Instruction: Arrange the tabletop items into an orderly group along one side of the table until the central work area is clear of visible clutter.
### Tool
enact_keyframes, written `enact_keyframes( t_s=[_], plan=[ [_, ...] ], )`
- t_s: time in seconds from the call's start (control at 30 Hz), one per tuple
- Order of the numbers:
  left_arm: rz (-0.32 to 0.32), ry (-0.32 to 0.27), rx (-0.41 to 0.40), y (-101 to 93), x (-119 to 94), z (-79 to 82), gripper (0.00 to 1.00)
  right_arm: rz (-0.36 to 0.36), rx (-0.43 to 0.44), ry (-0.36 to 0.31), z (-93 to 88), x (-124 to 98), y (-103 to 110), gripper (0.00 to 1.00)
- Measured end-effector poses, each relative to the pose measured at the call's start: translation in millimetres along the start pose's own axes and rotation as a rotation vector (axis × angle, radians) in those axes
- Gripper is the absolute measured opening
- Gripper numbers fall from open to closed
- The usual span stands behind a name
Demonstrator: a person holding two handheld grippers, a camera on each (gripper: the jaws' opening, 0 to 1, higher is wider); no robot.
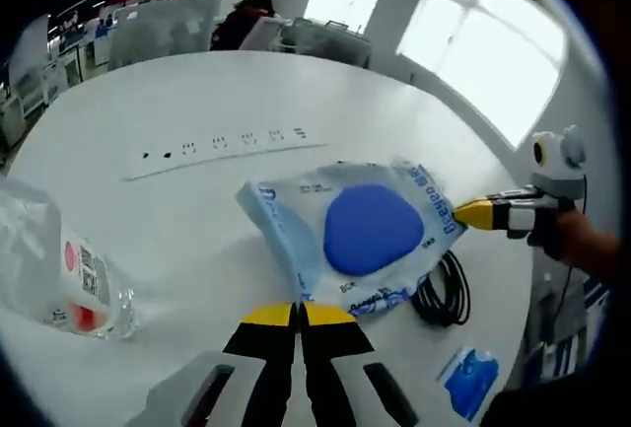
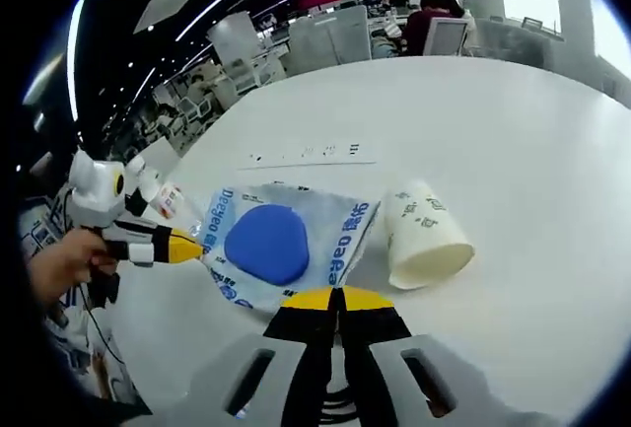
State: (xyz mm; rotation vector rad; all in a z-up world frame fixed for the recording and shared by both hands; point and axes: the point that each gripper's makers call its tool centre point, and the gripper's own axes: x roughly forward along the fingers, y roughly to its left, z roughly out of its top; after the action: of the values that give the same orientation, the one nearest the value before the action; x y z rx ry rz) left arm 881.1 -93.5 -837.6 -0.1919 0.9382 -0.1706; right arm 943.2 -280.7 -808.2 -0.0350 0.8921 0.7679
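In the left gripper view, the left gripper has its yellow-tipped jaws pressed together on the near edge of a clear packet with a blue pad inside. The packet lies on the white table. At the packet's far corner the right gripper comes in from the right, its yellow tip closed on that edge, with a hand behind it. Just beside the packet, on the right gripper's side, lies a coiled black cable, and past it a small blue sachet. Well apart from the packet on the other side lies a clear plastic bottle.

In the right gripper view, the right gripper has its jaws together on the packet's near edge. The left gripper clamps the opposite corner. A white paper cup lies on its side just beside the packet.
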Motion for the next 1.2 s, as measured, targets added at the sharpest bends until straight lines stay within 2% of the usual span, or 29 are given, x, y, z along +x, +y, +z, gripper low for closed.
enact_keyframes(
  t_s=[0.07, 0.27, 0.47, 0.57, 0.63, 0.7, 0.77, 0.83, 0.9, 1.03, 1.2],
  plan=[
    [-0.001, 0.005, -0.006, 1.2, 4, -0.9, 0.0, -0.004, 0.002, -0.001, 1.2, -1, -2, 0.0],
    [0.018, 0.015, -0.017, 6.2, 8, -3.8, 0.0, -0.016, -0.016, -0.002, 5.5, 14, -5, 0.0],
    [0.025, 0.036, -0.022, 10.4, 15, -6.5, 0.0, -0.037, -0.041, 0.014, 0.1, 28, -10, 0.0],
    [0.044, 0.034, 0.024, 10.5, 16, -5.3, 0.0, -0.049, -0.063, 0.025, -4.0, 32, -13, 0.0],
    [0.071, 0.025, 0.075, 14.8, 17, -4.1, 0.0, -0.059, -0.13, 0.035, -6.4, 35, -17, 0.0],
    [0.076, 0.033, 0.087, 12.0, 18, -6.6, 0.0, -0.076, -0.157, 0.026, -5.3, 35, -18, 0.0],
    [0.075, 0.035, 0.101, 11.8, 21, -7.2, 0.0, -0.078, -0.148, 0.011, -2.8, 35, -18, 0.0],
    [0.091, 0.037, 0.161, 13.9, 20, -9.3, 0.03, -0.06, -0.129, 0.006, -2.1, 35, -16, 0.0],
    [0.104, 0.026, 0.176, 16.9, 20, -7.1, 0.07, -0.07, -0.165, -0.011, 0.1, 32, -15, 0.0],
    [0.072, 0.007, 0.159, 10.6, 20, -6.3, 0.2, -0.065, -0.183, -0.046, 3.3, 26, -7, 0.0],
    [0.06, 0.012, 0.161, 7.6, 19, -14.8, 0.24, -0.062, -0.136, -0.13, 11.9, 14, 1, 0.03]
  ],
)
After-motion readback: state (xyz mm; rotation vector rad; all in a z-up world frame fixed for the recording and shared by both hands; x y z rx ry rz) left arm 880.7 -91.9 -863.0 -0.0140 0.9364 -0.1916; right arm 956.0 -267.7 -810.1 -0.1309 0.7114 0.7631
